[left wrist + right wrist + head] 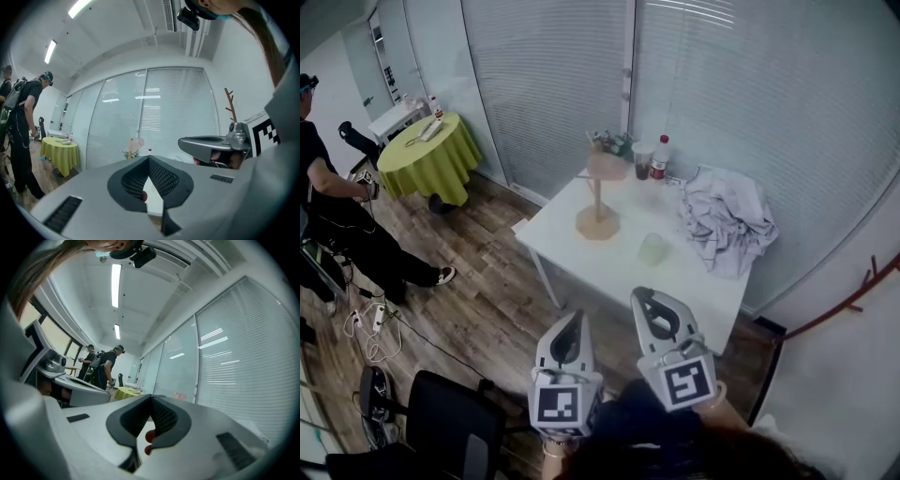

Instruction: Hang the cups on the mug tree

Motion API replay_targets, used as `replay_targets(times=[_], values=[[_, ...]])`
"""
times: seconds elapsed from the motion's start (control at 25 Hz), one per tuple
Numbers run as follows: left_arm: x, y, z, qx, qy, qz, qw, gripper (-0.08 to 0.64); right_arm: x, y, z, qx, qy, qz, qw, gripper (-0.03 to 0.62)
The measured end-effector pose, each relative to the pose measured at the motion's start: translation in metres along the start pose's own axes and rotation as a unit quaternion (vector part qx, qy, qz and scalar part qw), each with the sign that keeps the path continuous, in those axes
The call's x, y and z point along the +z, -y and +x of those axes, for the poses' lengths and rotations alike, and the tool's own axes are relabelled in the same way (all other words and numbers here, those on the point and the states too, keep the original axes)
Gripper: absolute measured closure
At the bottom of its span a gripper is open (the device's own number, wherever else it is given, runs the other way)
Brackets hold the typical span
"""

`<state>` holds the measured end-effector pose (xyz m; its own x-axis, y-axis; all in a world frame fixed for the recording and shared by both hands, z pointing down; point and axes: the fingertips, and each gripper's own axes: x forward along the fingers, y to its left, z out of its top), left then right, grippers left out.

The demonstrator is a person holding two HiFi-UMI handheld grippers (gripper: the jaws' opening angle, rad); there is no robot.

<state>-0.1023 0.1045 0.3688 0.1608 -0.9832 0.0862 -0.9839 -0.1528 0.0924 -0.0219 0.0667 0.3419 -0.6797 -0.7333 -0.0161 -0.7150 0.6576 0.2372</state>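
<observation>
Closed blinds are seen behind a white table (609,267), where a wooden mug tree (598,217) stands with a pink cup (606,167) hung near its top. A pale cup (653,248) is set just to its right. Nearer, the left gripper (574,319) and right gripper (643,297) are held shut and empty. A bottle's (659,157) red label is too small to be read.

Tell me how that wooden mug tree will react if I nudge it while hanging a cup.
Likely stiff: the mug tree looks like solid wood. Its thin post on a smallish base, with a cup already hung high, may make it tip. On the smooth white table it could also slide.
</observation>
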Motion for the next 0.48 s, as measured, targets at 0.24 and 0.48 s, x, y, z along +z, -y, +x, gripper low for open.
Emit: replay_targets(times=[0.24, 0.48], values=[[0.0009, -0.0004, 0.0003, -0.001, 0.003, -0.003, 1.0, 0.561, 0.0029, 0.0047, -0.0005, -0.001, 0.006, 0.012, 1.0, 0.595], [0.0036, -0.0054, -0.0061, 0.012, 0.009, -0.003, 0.9999, 0.561, 0.0086, 0.0016, 0.0054, 0.007, 0.017, 0.009, 1.0, 0.595]])
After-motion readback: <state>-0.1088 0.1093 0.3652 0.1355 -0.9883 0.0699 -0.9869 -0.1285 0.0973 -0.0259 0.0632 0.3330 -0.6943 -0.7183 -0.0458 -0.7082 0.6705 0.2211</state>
